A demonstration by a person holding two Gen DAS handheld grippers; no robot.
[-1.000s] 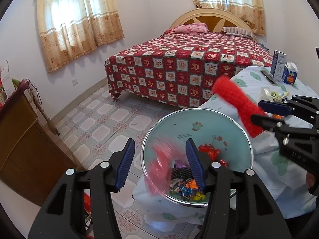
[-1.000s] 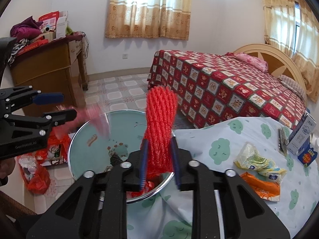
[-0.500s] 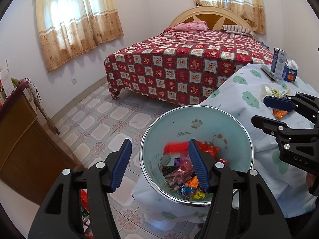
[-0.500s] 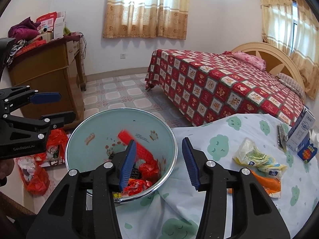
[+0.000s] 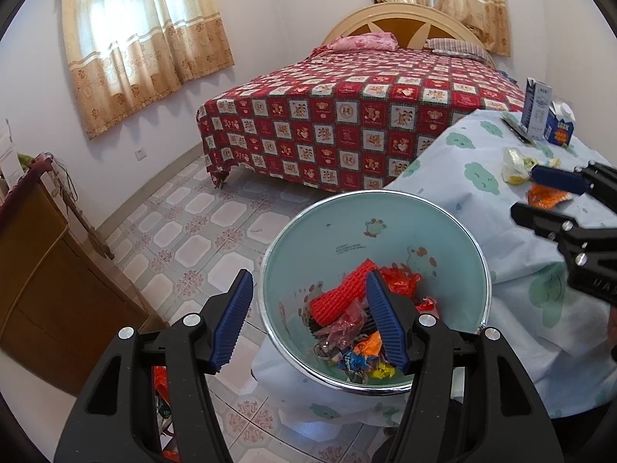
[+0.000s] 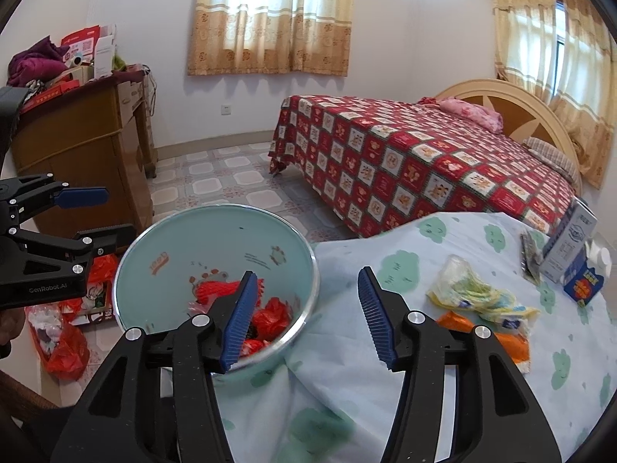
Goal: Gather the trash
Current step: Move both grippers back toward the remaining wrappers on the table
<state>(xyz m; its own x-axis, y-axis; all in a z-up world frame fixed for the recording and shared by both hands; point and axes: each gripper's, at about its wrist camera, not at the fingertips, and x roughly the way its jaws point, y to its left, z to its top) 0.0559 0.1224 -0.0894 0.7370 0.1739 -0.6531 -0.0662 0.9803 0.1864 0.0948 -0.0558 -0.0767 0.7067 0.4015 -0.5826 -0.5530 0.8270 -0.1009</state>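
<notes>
Both tools [image 5: 308,316] [image 6: 304,316] apart, empty | basin [image 6: 131,270] holds red net [image 5: 339,293] | wrappers [image 6: 478,301] on tablecloth [image 6: 385,270]

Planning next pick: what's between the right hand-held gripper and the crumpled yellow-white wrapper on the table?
Only bare cloud-print tablecloth between right hand-held gripper and crumpled yellow-white wrapper, per right wrist view.

My left gripper [image 5: 308,318] and right gripper [image 6: 304,318] are black frames. I note ribbed blue pads [image 6: 238,318], silver screws, and "GenRobot.AI" lettering.

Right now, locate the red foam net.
The red foam net lies inside the bowl atop other wrappers, at the table's left edge, below both open grippers.
</notes>
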